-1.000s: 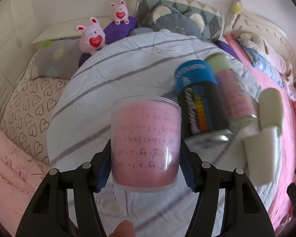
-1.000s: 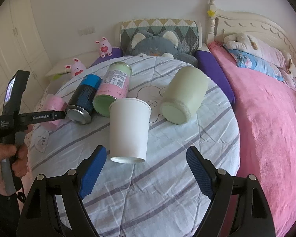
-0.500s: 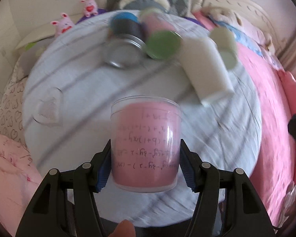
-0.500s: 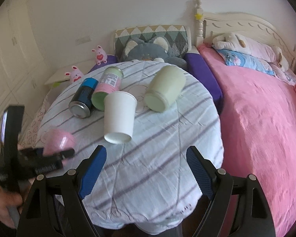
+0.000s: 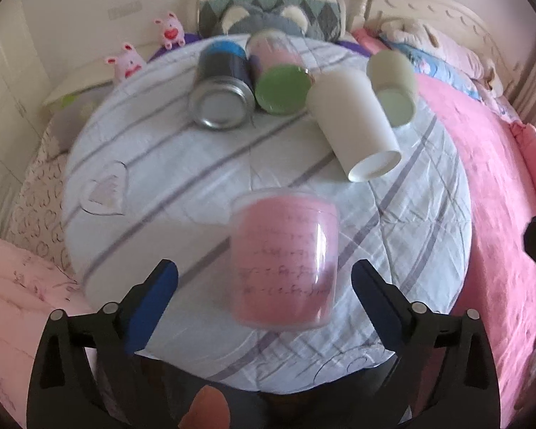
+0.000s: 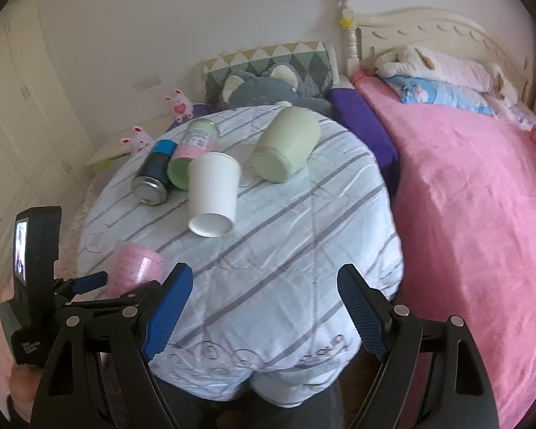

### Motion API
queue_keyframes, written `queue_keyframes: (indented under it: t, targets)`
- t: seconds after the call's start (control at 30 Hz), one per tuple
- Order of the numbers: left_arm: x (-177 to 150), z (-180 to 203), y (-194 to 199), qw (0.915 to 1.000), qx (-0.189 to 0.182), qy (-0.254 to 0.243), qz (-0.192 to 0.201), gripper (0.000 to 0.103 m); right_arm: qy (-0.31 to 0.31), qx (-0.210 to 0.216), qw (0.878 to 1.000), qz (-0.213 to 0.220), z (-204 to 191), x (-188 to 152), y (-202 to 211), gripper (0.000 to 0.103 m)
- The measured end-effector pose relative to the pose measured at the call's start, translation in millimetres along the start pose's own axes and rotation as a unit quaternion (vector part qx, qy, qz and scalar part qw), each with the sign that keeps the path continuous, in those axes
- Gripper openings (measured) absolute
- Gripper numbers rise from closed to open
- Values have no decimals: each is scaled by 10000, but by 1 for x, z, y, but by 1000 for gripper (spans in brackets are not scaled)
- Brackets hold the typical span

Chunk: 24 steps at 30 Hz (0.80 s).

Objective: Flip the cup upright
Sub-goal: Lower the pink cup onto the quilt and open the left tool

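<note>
A clear plastic cup with a pink printed lining stands upright with its rim up near the front left edge of the round table. It looks blurred. My left gripper is open, its blue pads apart on both sides of the cup and not touching it. The cup also shows in the right wrist view, beside the left gripper. My right gripper is open and empty, held back over the table's front edge.
On the striped cloth lie a white paper cup, a pale green cup, a green-lidded pink jar and a dark can, all on their sides at the back. A pink bed is to the right, plush toys behind.
My left gripper has opened and let go of the pink cup, which now stands on the table. Both grippers have drawn back from the table.
</note>
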<state>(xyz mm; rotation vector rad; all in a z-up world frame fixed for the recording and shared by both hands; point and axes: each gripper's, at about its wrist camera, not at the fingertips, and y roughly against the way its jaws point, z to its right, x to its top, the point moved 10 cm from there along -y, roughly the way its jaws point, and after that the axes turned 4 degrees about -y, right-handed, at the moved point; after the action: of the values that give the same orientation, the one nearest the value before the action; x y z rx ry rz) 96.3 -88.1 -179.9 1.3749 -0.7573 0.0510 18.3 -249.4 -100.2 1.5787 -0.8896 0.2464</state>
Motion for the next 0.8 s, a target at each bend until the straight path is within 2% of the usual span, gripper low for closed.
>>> queue_keyframes:
  t: [0.17,0.47,0.8]
  targets:
    - [-2,-18,26,9997,160,82,156,100,41,166,9999,28,-18,-2,2,84]
    - [-13,-61,79,9958,711,375,431,100,388,368,9986,55,-64,-8,11,84]
    - [-37,-80,129,9923,866,532,702,100,690,490,9964,-22,-103,-22,19,84]
